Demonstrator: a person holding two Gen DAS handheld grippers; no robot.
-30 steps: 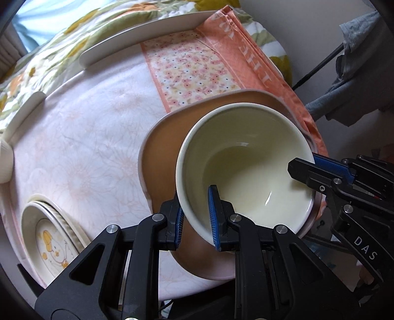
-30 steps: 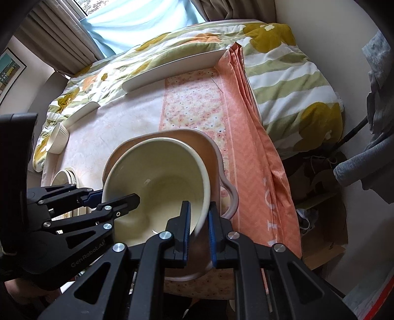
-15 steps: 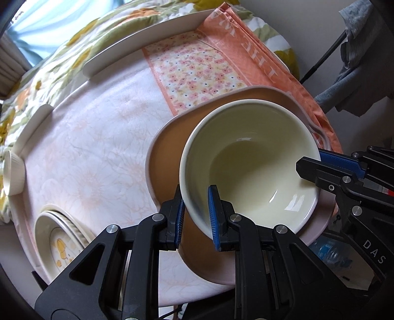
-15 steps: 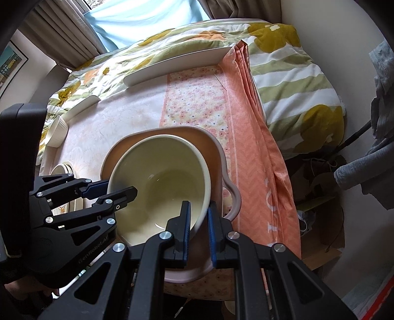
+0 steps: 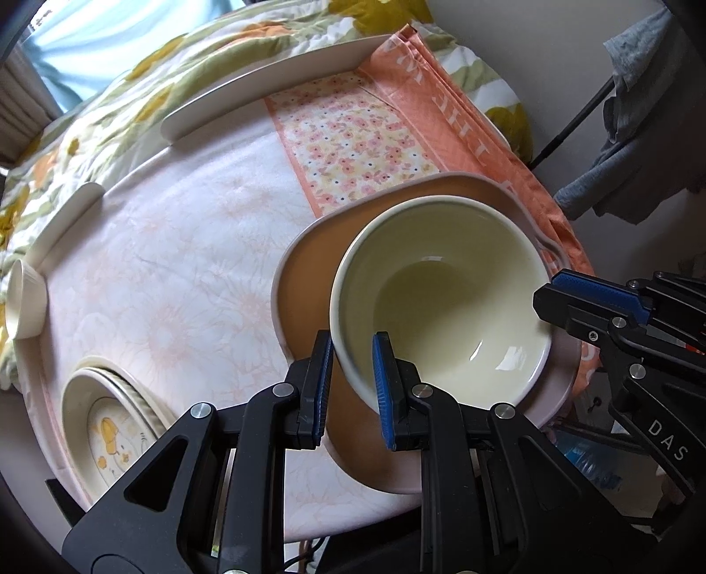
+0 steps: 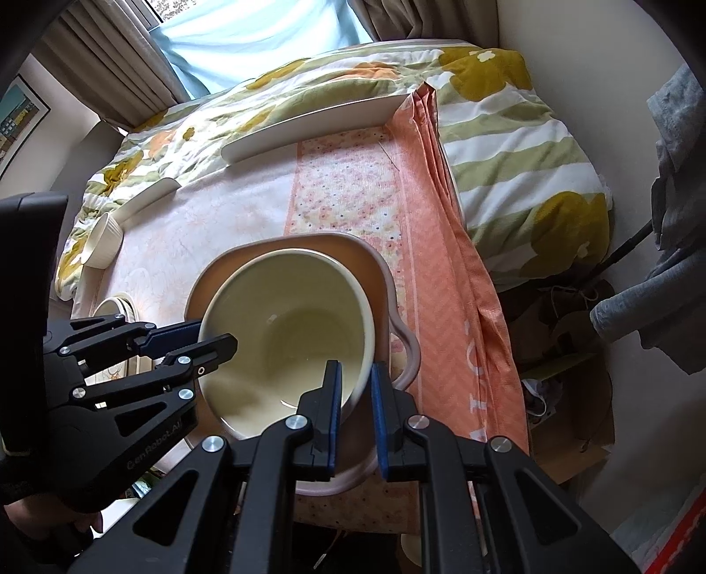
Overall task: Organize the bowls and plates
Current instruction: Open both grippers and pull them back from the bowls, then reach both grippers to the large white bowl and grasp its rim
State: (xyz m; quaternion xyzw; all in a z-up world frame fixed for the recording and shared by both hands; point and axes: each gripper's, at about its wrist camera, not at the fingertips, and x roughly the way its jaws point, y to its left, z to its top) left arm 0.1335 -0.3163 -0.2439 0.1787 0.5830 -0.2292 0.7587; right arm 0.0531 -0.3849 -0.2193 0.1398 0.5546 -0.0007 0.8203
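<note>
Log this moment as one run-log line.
left tool: shut on bowl rim | right tool: shut on opposite rim | bowl over tray

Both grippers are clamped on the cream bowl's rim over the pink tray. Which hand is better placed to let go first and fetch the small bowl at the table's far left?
Probably left: the left gripper grips the cream bowl's side nearest the small bowl; the right gripper holds the opposite rim.

A home bedroom: a bed with a flower-patterned quilt (image 6: 507,132) lies behind the cloth-covered bench (image 5: 176,265), curtains (image 6: 114,62) hang at a bright window (image 6: 264,39), a framed picture (image 6: 20,115) is on the wall (left edge), and grey clothing (image 6: 675,247) hangs at the right.
</note>
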